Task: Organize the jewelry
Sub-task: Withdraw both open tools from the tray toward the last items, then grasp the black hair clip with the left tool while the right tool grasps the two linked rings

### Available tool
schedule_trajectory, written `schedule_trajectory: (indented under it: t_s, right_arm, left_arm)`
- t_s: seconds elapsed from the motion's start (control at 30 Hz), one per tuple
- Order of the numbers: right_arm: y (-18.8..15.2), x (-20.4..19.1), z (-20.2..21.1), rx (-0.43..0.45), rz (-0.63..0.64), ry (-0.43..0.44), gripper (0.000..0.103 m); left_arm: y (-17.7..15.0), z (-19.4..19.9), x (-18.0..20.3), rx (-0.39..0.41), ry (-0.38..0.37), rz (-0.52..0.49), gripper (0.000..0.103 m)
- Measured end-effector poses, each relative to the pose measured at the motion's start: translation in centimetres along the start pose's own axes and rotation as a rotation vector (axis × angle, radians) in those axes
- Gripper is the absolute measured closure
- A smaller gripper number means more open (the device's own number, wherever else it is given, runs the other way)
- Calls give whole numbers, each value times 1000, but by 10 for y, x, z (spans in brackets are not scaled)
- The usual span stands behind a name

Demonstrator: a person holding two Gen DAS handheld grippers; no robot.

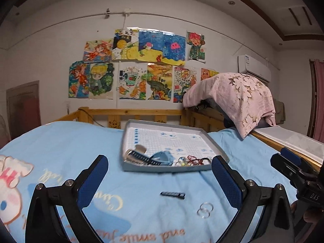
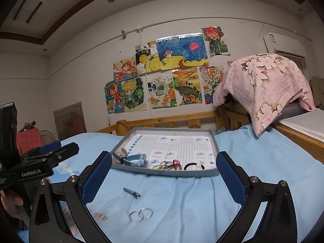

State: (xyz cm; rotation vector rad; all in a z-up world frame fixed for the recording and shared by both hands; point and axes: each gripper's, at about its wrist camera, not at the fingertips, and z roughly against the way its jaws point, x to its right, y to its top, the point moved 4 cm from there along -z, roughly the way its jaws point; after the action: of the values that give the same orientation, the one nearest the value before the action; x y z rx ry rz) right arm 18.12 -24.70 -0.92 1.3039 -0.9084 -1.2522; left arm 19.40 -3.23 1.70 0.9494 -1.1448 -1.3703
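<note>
The left tongs (image 1: 160, 180) stand spread as wide as they go, nothing between the blue pads; the right tongs (image 2: 164, 177) are likewise fully spread and empty; both hang above the blue bedspread (image 1: 85, 141), well short of the grey tray (image 1: 214, 141). The tray lies flat on the bed, its long axis running across both views, its near wall facing the cameras; the jewelry is crowded along that near edge, the rest of the gridded liner bare. From the left wrist the pile reads left to right as a dark strap (image 1: 141, 157), a light blue band (image 1: 162, 157), then clear and red rings (image 1: 187, 160); from the right wrist a black hair tie (image 2: 192, 166) shows clearly at the right end, which the left view half hides behind its own finger. On the bedspread in front of the tray lie a small dark clip (image 1: 173, 194), long axis roughly sideways, tilted down to the right in the right view, and nearer still two overlapping clear rings (image 1: 205, 210) lying flat. Each view catches the other tongs at its edge, cut off; the small items in the tray are too tangled to tell apart exactly.
</note>
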Motion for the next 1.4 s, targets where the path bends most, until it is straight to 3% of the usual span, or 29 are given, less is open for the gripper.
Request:
schedule_trajectory:
  t_s: [0.37, 0.7, 1.4]
  right_arm:
    - [-27, -18, 39, -12, 32, -24, 2]
    - [-53, -21, 38, -78, 77, -51, 2]
    - [-48, -27, 8, -173, 83, -30, 2]
  left_arm:
    - [-34, 31, -26, -2, 50, 34, 0]
    - [-61, 29, -33, -35, 63, 74, 0]
    - [-54, -4, -37, -150, 4, 102, 0]
